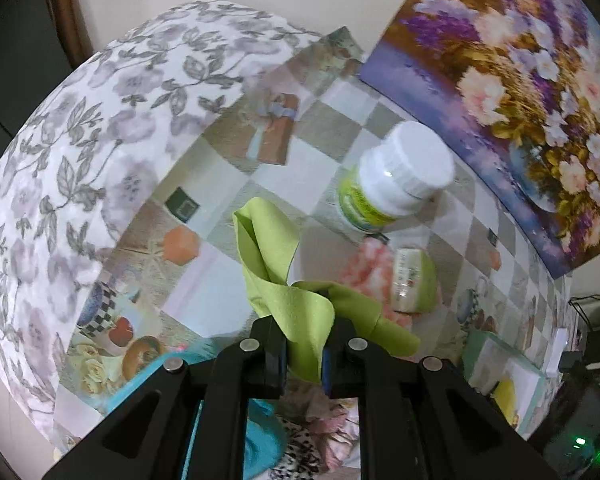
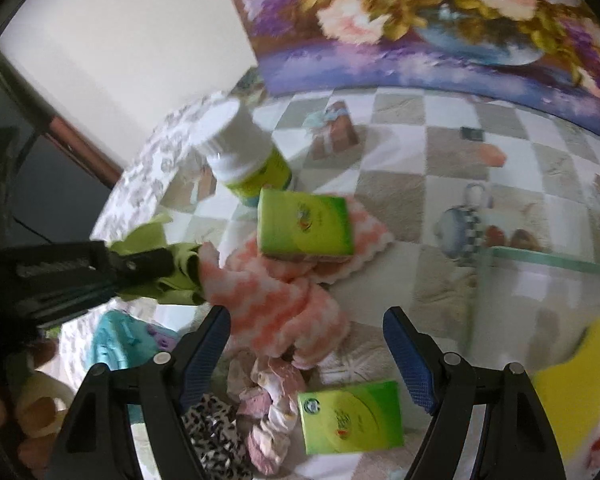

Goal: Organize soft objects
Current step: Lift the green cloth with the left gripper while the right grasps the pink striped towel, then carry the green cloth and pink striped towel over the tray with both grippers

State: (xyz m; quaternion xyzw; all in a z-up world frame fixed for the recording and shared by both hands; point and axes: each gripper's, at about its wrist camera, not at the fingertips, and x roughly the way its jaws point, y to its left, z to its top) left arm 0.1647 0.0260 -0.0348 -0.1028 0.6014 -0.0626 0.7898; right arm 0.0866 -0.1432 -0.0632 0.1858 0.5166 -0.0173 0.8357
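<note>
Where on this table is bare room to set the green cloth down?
Bare tablecloth lies between the painting and the pink-and-white cloth, right of the bottle. Crowded: around that cloth, with green packets on and below it, near the open right tongs.

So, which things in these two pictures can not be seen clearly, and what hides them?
- Left wrist view: the green packet on the pink towel is partly covered by the green cloth that the left gripper pinches.
- Left wrist view: the teal item low in frame is hidden behind the gripper.
- Right wrist view: the bottle label is too blurred to read.
- Right wrist view: the yellow object is cut by the right edge.
</note>
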